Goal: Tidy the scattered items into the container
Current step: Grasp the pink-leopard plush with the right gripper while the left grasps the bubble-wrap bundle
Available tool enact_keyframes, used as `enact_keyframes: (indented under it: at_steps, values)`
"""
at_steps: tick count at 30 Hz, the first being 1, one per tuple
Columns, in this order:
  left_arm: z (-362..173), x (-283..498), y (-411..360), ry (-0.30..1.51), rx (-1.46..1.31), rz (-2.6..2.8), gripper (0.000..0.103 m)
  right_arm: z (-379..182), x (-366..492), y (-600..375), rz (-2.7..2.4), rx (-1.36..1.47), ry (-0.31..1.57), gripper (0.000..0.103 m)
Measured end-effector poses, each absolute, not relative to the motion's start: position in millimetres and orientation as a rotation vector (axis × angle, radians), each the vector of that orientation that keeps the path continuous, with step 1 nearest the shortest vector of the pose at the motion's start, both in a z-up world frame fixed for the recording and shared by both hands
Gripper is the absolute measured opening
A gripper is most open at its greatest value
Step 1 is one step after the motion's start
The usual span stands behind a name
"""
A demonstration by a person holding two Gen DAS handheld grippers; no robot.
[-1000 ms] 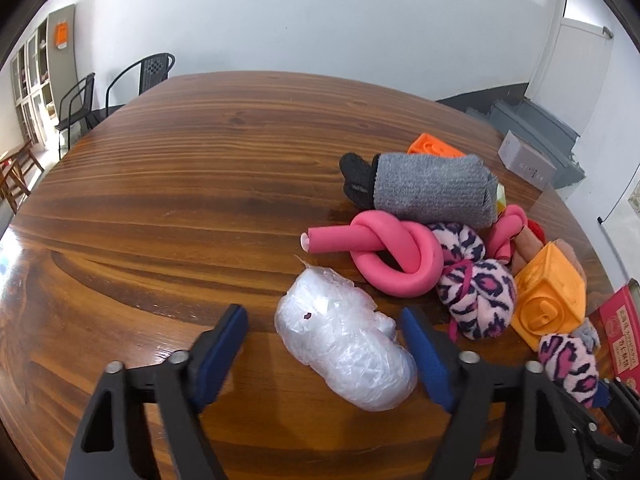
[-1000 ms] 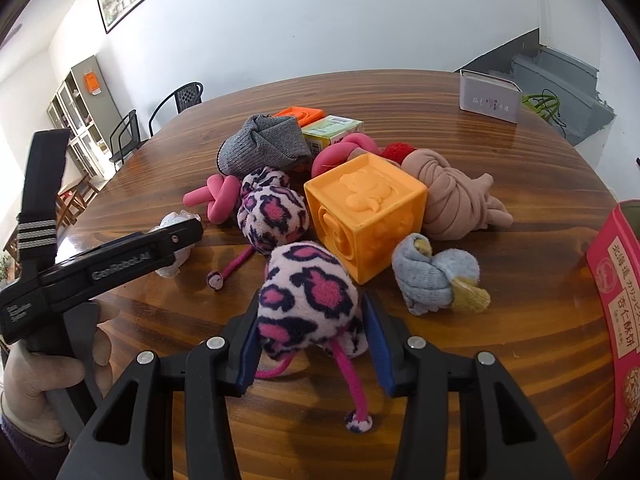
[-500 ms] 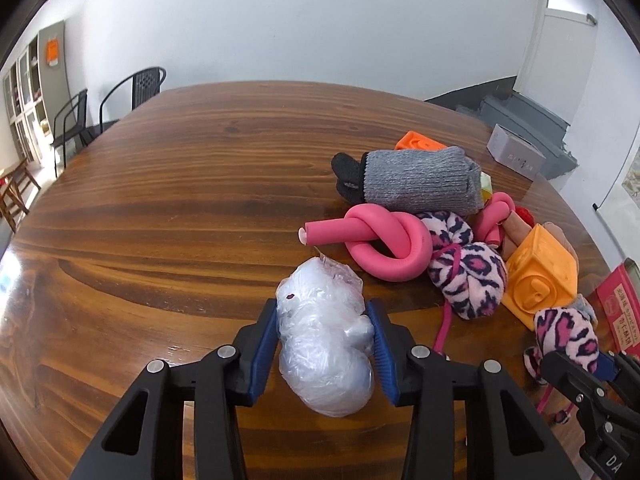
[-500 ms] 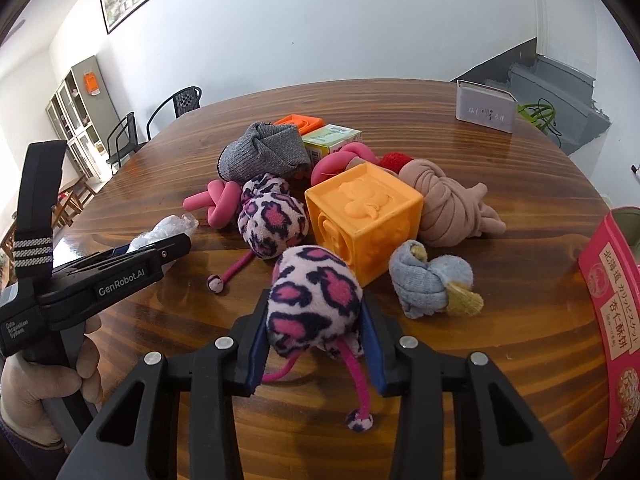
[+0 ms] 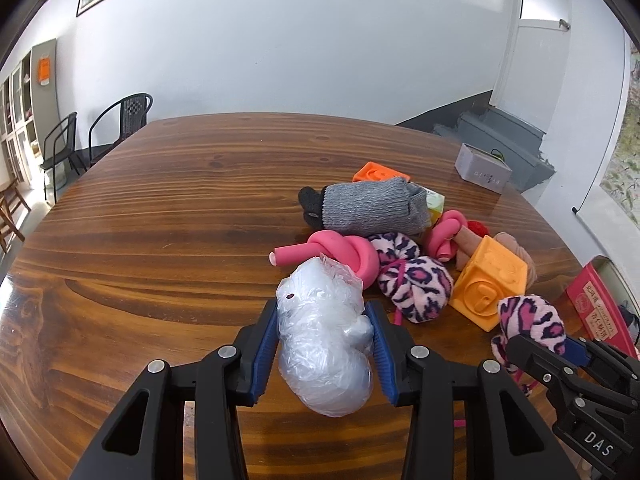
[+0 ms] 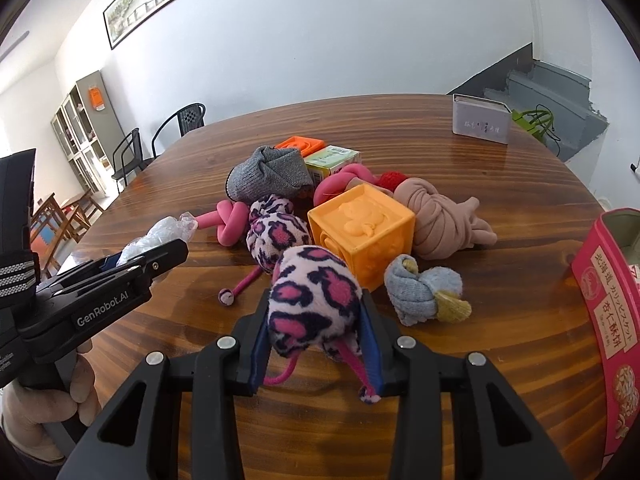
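Note:
My left gripper (image 5: 322, 308) is shut on a crumpled clear plastic bag (image 5: 324, 344) and holds it just above the wooden table (image 5: 160, 240). From the right wrist view the same left gripper (image 6: 160, 254) shows at the left, with the bag (image 6: 168, 228) sticking out past it. My right gripper (image 6: 316, 300) is shut on a pink leopard-print plush ball (image 6: 312, 288), whose pink cords hang down. A red tin box (image 6: 608, 292), open at the top, stands at the right edge.
A pile lies mid-table: an orange cube (image 6: 364, 228), a second leopard plush (image 6: 276, 232), a knotted pink foam tube (image 6: 230, 220), a grey sock roll (image 6: 268, 176), a beige cloth knot (image 6: 440, 216) and a blue-grey sock knot (image 6: 420, 288). A grey box (image 6: 480, 120) stands far right.
The left jaws closed from wide open onto the plastic bag and raised it off the table. The right jaws narrowed a little on the plush ball.

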State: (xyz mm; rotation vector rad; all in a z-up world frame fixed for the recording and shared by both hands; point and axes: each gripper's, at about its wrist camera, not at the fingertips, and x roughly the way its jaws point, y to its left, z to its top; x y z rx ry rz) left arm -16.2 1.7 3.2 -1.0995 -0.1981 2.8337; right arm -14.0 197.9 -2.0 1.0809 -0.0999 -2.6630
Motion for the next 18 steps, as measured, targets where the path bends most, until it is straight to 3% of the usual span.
enact_keyframes:
  at_steps: [18]
  values:
    - [23,8,20,-0.171,-0.983,2.852,0.045,19,4,213,-2.779,0.945,-0.152,0.042]
